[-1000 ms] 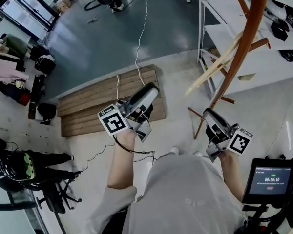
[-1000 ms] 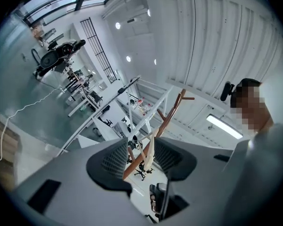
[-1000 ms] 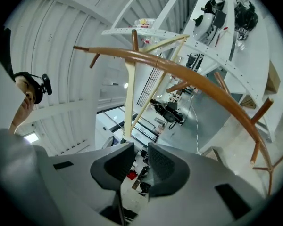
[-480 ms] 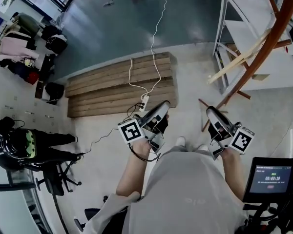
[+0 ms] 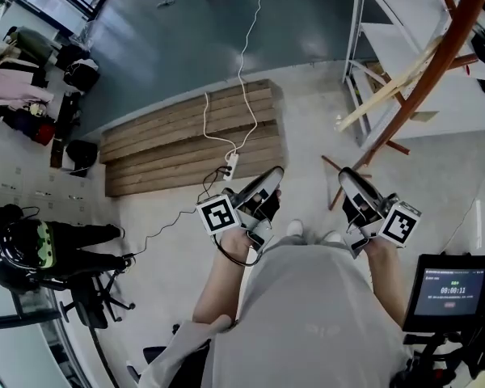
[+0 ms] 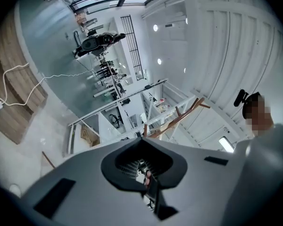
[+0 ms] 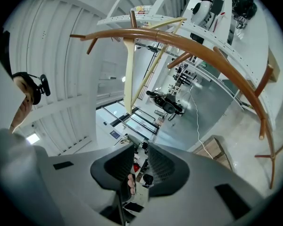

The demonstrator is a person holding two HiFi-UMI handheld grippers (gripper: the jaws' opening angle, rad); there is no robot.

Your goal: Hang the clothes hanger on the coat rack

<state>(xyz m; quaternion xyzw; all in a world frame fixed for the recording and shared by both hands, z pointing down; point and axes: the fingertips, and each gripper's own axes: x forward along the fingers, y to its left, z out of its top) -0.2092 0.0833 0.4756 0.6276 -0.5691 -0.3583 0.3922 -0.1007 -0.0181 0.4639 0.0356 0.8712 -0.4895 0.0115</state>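
The coat rack [image 5: 436, 63] is a curved brown wooden pole with pegs at the upper right. It also arcs across the right gripper view [image 7: 179, 39] and shows small in the left gripper view [image 6: 179, 119]. A pale wooden hanger [image 5: 388, 91] hangs tilted against it, apart from both grippers; the right gripper view shows the hanger [image 7: 129, 69] below the arc. My left gripper [image 5: 271, 176] is held level near my body, shut and empty [image 6: 142, 138]. My right gripper [image 5: 347, 176] points toward the rack's foot, its jaws a narrow gap apart with nothing between them [image 7: 140, 147].
A stack of wooden boards [image 5: 186, 148] lies on the floor ahead, with a power strip [image 5: 230, 166] and its white cable on it. A white metal shelf frame [image 5: 360, 47] stands behind the rack. A small screen [image 5: 453, 285] is at the lower right, a black chair and gear [image 5: 48, 253] at the left.
My left gripper has sunk and drawn back from over the boards to beside my body. The right gripper has shifted only slightly. The hanger stays on the rack.
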